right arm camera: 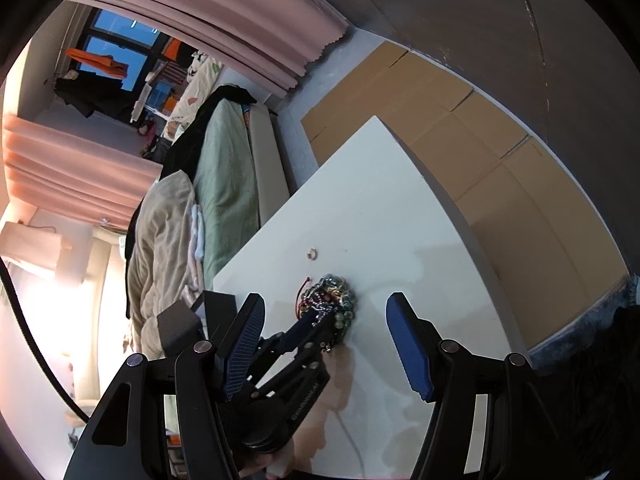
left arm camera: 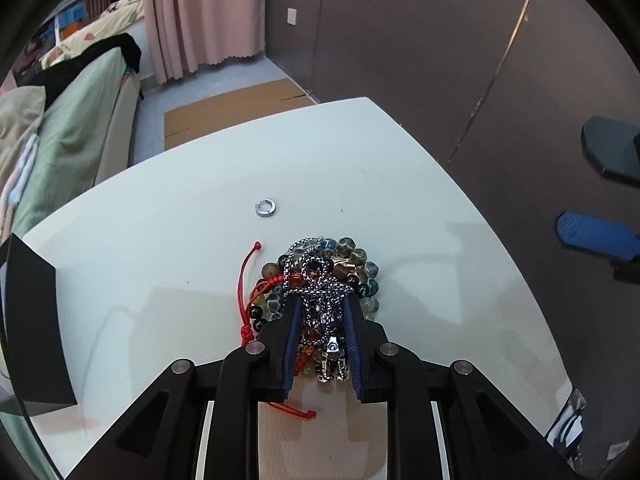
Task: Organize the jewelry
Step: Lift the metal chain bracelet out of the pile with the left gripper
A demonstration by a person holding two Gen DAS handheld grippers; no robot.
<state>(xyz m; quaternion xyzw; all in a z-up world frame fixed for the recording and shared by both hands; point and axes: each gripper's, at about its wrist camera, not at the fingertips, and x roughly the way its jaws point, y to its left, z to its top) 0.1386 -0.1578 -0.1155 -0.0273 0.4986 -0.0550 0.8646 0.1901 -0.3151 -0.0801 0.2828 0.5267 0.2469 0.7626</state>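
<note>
Right under our left claw point(left arm camera: 320, 304) sits the jewelry pile point(left arm camera: 324, 280), and we have both blue pads point(left arm camera: 294, 332) pressed in on the silver chain point(left arm camera: 320, 300) that lies across the top of the heap, the claw clamped on it. Beaded bracelets point(left arm camera: 360, 260) ring the pile, glassy grey-green beads round the rim, darker ones inside. A red cord point(left arm camera: 246, 280) loops out on the pile's left side, and another red end pokes out below the claw. The whole tangle rests on the white bench point(left arm camera: 160, 260), near its middle.

Just beyond the pile, apart from it, a small silver ring point(left arm camera: 266, 206) lies alone on the bench.

Over on the other side, our right claw point(right arm camera: 324, 344) hangs above the bench with its blue pads spread wide and nothing between them. From there we see the left claw point(right arm camera: 320, 314) reaching into the pile point(right arm camera: 334, 292) from below.

Past the bench edge, flattened cardboard point(right arm camera: 460, 120) covers the floor, a bed point(right arm camera: 224, 168) with green bedding stands to the left, and pink curtains point(left arm camera: 200, 12) hang behind.
</note>
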